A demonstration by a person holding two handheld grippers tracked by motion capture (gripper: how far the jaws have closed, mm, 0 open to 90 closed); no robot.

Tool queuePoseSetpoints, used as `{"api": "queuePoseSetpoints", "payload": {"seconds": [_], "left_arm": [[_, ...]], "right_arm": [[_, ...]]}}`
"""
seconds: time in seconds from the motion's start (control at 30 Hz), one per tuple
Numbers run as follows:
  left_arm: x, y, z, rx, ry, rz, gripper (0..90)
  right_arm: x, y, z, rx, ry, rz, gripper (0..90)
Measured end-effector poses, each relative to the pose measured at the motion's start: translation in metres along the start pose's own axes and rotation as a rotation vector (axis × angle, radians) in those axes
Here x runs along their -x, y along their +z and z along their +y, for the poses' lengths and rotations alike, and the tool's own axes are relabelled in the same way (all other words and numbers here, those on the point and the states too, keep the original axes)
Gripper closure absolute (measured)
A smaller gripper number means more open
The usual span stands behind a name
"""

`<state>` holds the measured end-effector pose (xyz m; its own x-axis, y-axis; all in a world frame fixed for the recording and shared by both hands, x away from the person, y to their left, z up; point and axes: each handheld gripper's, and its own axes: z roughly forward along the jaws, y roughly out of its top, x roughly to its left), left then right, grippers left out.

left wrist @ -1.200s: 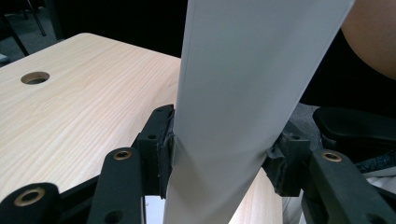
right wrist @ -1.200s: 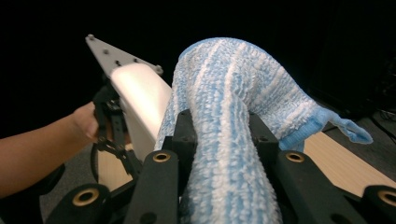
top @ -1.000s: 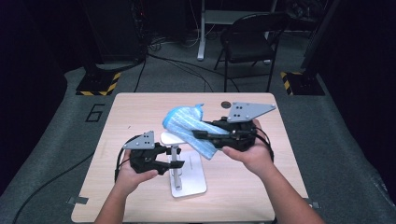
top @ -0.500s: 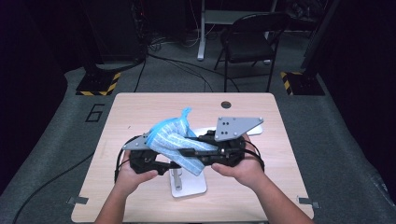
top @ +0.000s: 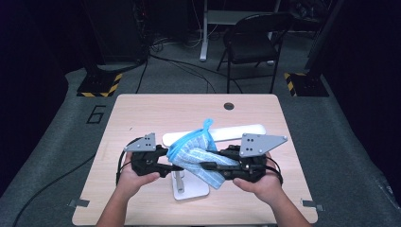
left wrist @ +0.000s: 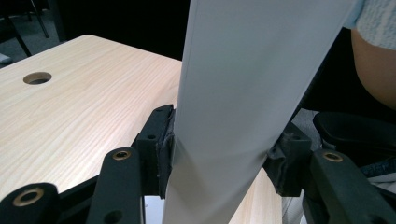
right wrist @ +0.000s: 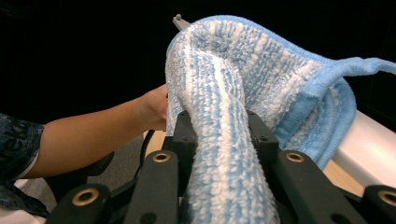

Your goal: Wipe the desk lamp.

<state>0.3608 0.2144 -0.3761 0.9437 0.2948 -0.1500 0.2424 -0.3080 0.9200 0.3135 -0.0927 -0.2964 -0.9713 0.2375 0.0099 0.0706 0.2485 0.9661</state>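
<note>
A white rack stands on the table, with a base plate (top: 195,191) and a long white bar (top: 239,132) on top. My left gripper (top: 171,168) holds the rack just under the bar, and its pads press both sides of the flat white part (left wrist: 233,93). A blue-and-white striped towel (top: 198,151) hangs over the bar's left end and trails down towards the base. My right gripper (top: 206,166) is shut on the towel's lower part. In the right gripper view the towel (right wrist: 219,93) rises between the jaws and loops over to the right.
The light wooden table (top: 142,113) has a round cable hole (top: 229,106) near its far edge. A dark folding chair (top: 250,38) stands behind the table. The person's left forearm (right wrist: 93,130) crosses the right gripper view.
My right gripper has moved left and down with the towel, closing in on the left gripper. The towel now lies lower over the bar. The left gripper has stayed put.
</note>
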Motion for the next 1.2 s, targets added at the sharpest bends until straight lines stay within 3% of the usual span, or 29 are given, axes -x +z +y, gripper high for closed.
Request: {"api": "queuePoseSetpoints", "payload": {"seconds": [0.13, 0.4, 0.63, 0.83, 1.2], "left_arm": [[0.001, 0.0, 0.0, 0.003, -0.006, 0.003, 49.2], [0.001, 0.0, 0.0, 0.001, 0.002, 0.009, 49.0], [0.001, 0.0, -0.001, 0.008, -0.004, 0.017, 48.6], [0.001, 0.001, -0.002, 0.003, -0.002, 0.018, 48.0], [0.001, 0.003, -0.003, -0.009, 0.006, 0.021, 47.3]], "right_arm": [[0.0, -0.009, -0.007, 0.019, 0.028, -0.02, 70.2], [-0.001, -0.018, -0.015, 0.024, 0.027, -0.044, 70.2], [0.003, -0.029, -0.038, 0.047, 0.092, -0.074, 70.2], [0.005, -0.033, -0.05, 0.057, 0.102, -0.098, 70.2], [0.006, -0.028, -0.066, -0.009, 0.1, -0.156, 70.1]]}}
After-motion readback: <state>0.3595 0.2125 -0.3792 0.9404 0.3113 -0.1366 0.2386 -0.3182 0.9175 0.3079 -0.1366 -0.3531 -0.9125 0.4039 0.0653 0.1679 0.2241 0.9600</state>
